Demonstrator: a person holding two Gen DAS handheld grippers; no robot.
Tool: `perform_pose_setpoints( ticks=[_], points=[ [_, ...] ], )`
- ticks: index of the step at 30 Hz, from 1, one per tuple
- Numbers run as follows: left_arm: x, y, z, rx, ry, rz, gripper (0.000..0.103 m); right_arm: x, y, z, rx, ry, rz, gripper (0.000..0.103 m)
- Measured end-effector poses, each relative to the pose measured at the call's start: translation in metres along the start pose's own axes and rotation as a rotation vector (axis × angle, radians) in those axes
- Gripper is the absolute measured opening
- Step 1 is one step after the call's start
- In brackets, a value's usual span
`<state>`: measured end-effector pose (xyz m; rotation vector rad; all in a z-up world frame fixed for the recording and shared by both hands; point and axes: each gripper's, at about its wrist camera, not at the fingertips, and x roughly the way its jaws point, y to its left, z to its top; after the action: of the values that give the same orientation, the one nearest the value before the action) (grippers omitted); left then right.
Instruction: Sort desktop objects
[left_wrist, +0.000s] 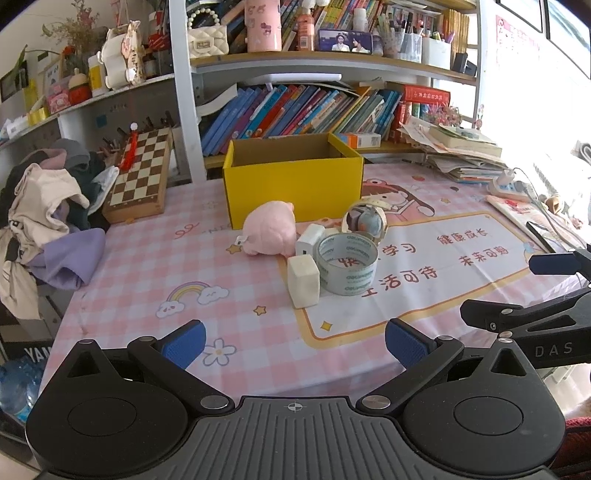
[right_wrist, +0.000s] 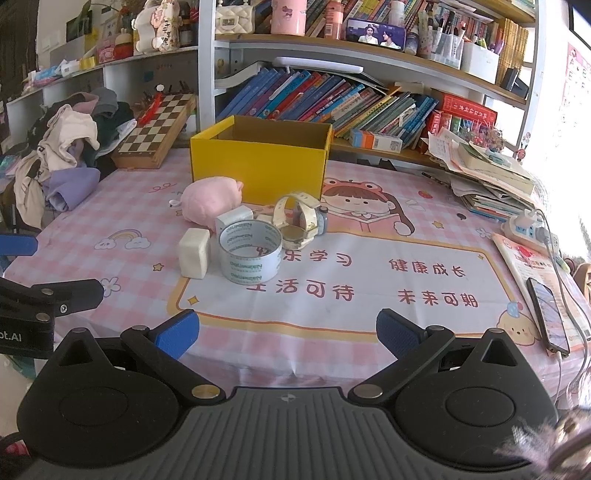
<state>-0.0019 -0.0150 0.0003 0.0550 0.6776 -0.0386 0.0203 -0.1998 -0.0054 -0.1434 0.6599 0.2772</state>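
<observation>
Pink checked tablecloth (left_wrist: 147, 266) spreads under me, both my left gripper (left_wrist: 295, 341) and right gripper (right_wrist: 288, 332) spread wide, holding nothing. At twelve o'clock the clear tape roll (right_wrist: 250, 255), white block (right_wrist: 194, 253) and pink plush pig (right_wrist: 212, 203) cluster before the open yellow cardboard box (right_wrist: 258, 166). I'd take the tape first (nearest, free on its right), minding the phone (right_wrist: 548, 317) at three o'clock.

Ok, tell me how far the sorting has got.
Nothing looks sorted: what shows of the yellow box looks empty. Both the left gripper and right gripper are open, holding nothing. The pig, tape, watch and white blocks remain on the table.
</observation>
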Motion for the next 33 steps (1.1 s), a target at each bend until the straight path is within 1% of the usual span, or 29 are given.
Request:
perform_pose_setpoints(
  ticks=[22, 33],
  points=[
    [0.005, 0.009, 0.001, -0.008, 0.008, -0.012, 0.103, 0.007, 0.006, 0.003, -0.016, 0.002, 0.000, 0.103],
    [0.012, 0.017, -0.001, -0.030, 0.033, -0.016, 0.103, 0.017, 0.008, 0.006, 0.005, 0.037, 0.004, 0.103]
  ],
)
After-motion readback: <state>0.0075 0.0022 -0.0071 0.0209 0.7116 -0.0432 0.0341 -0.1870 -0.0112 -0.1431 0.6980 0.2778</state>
